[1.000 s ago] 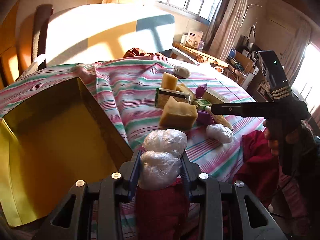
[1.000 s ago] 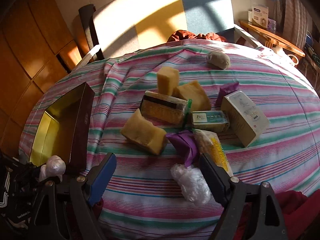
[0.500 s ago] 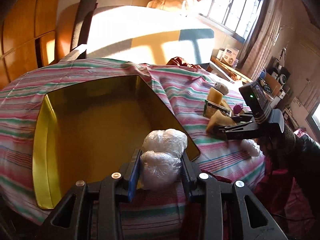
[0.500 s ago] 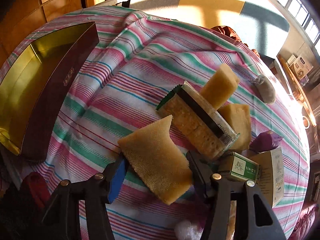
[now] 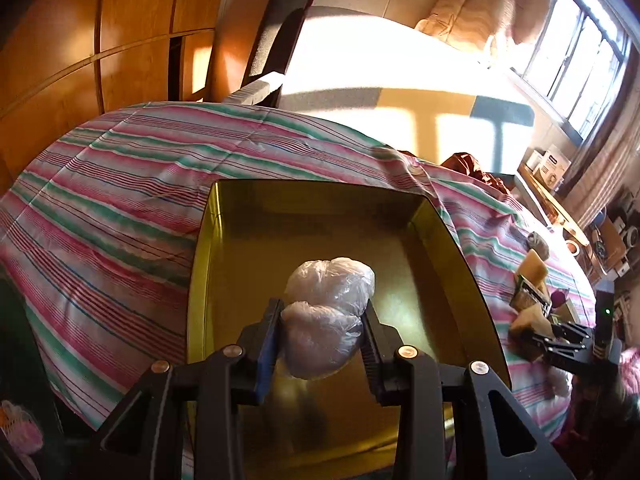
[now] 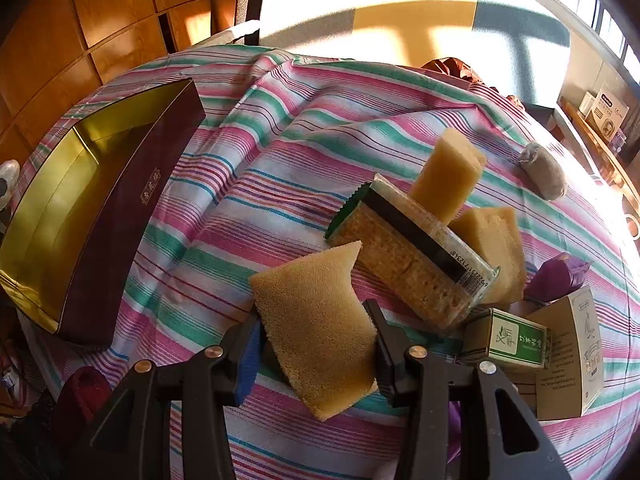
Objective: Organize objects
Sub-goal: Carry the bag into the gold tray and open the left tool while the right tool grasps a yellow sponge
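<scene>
My left gripper (image 5: 320, 332) is shut on a white crumpled plastic-wrapped bundle (image 5: 326, 312) and holds it above the inside of the open gold-lined box (image 5: 452, 264). My right gripper (image 6: 314, 354) is shut on a tan sponge block (image 6: 316, 320), its fingers pressing both sides, just above the striped cloth. The box shows in the right wrist view (image 6: 132, 216) at far left, dark red outside. My right gripper also shows in the left wrist view (image 5: 560, 346) at far right.
On the striped tablecloth (image 6: 280, 128) lie a clear cracker pack (image 6: 416, 256), two more sponge blocks (image 6: 448, 176), a green box (image 6: 516, 340), a beige carton (image 6: 576, 352), a purple packet (image 6: 556, 276) and a grey lump (image 6: 544, 172). A chair (image 5: 276, 40) stands behind.
My left gripper has moved left with the bundle, from beside the box to over its inside. My right gripper has moved from the white bundle to the sponge block and shut on it.
</scene>
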`<state>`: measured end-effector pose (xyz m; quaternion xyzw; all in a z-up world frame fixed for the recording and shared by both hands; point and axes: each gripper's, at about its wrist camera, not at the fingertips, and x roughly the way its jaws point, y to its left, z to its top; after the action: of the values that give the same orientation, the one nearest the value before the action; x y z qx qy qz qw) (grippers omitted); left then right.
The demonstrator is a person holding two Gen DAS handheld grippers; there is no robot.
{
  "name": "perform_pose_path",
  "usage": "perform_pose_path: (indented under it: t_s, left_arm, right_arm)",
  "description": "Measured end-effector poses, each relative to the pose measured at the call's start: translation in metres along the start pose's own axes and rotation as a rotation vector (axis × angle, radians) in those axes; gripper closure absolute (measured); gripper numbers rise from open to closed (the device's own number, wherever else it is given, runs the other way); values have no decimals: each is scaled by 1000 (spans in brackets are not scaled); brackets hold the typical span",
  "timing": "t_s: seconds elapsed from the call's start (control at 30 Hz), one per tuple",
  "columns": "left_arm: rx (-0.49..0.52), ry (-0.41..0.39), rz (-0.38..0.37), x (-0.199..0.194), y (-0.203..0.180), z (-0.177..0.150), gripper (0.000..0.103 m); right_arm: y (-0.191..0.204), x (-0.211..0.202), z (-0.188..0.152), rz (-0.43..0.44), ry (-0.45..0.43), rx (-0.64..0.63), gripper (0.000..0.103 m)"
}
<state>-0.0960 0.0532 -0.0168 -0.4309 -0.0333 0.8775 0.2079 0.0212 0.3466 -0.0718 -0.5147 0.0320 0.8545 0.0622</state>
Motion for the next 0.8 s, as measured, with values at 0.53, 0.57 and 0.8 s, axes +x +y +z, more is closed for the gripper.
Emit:
perform_pose_path:
  t_s: [0.53, 0.57, 0.8]
  left_arm:
    - [69, 75, 279, 116, 28, 65, 65]
    - [75, 84, 291, 122, 30, 65, 65]
    - [137, 86, 354, 138, 29, 65, 59]
  right_arm:
    - [2, 1, -1, -2, 1, -12, 56]
    - [2, 1, -1, -2, 1, -12, 56]
    - [3, 1, 0, -6, -1, -18, 56]
